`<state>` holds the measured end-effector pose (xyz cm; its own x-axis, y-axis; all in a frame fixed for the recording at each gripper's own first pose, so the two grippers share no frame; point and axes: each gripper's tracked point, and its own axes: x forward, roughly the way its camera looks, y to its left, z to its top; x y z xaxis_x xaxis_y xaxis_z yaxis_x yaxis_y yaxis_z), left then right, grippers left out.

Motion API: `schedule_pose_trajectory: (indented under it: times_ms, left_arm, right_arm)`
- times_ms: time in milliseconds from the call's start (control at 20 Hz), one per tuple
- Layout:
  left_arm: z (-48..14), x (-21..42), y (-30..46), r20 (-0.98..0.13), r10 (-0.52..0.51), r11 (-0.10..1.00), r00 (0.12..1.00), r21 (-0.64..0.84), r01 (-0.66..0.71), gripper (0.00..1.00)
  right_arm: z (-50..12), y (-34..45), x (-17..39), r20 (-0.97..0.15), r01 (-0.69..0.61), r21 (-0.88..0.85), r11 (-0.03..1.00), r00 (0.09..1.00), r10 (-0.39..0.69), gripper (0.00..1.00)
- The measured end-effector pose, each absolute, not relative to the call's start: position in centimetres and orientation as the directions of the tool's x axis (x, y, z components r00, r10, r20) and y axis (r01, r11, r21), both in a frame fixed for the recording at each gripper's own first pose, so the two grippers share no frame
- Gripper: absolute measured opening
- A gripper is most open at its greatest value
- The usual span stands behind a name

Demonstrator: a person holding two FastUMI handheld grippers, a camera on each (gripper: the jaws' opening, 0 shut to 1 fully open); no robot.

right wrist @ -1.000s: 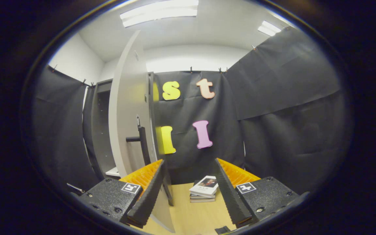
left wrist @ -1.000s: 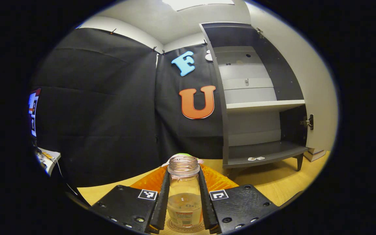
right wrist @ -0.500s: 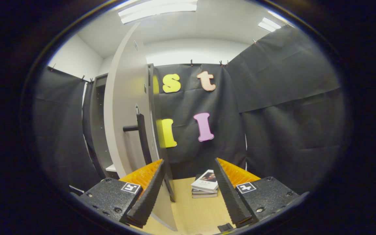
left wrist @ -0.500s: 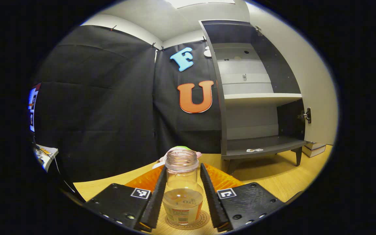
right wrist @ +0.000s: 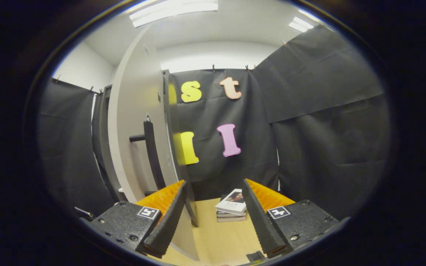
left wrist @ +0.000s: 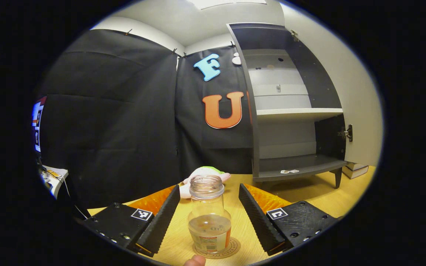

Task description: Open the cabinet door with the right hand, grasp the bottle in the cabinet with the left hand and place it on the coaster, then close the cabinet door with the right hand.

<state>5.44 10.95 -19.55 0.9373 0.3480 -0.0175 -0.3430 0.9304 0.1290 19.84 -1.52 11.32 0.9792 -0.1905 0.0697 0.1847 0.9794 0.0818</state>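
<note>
**Letting go of the bottle, door comes next**

Looking through the left gripper view, the left gripper (left wrist: 205,218) has its two fingers spread wide, with a gap on each side of the bottle (left wrist: 209,221). Nothing is pinched. The bottle stands upright on the round coaster (left wrist: 216,248) at about 6 o'clock, on the wooden table (left wrist: 309,195). It has no cap and a little clear liquid sits inside. The cabinet (left wrist: 294,111) is at 2 o'clock with its inside bare and open. A small soft thing with a green top (left wrist: 205,172) peeks from behind the bottle.

I think the put-down step is done, because the bottle rests on the coaster by itself. This gripper should now pull straight back and not bump the bottle.

In the right gripper view, the right gripper (right wrist: 213,218) is also spread and holds nothing. The door (right wrist: 135,136) stands open at 10 o'clock, and its dark handle (right wrist: 150,147) is just above the left-hand finger. Some books (right wrist: 231,207) lie on the table at 6 o'clock.

The step left is closing the door. The right gripper needs to go up and to 10 o'clock, meet the handle or door edge, and swing the door shut gently.
</note>
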Motion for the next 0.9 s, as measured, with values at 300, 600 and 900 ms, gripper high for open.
schedule_pose_trajectory:
  times_ms: [300,600,900]
  left_arm:
    - [-16.6,2.9,11.0,-0.037,0.376,0.922,0.926,0.113,-0.37,0.96]
    - [-9.7,3.6,7.9,0.018,0.246,0.964,0.969,0.103,-0.247,0.96]
    - [-2.8,4.0,4.2,-0.004,0.177,0.976,0.984,0.132,-0.175,0.96]
  right_arm:
    - [9.2,-2.8,20.5,0.046,0.183,0.096,0.978,0.981,-0.188,0.91]
    - [7.6,-3.0,22.0,0.062,0.128,0.164,0.978,0.988,-0.14,0.92]
    - [7.5,-3.1,22.8,0.098,0.138,0.095,0.986,0.984,-0.147,0.92]
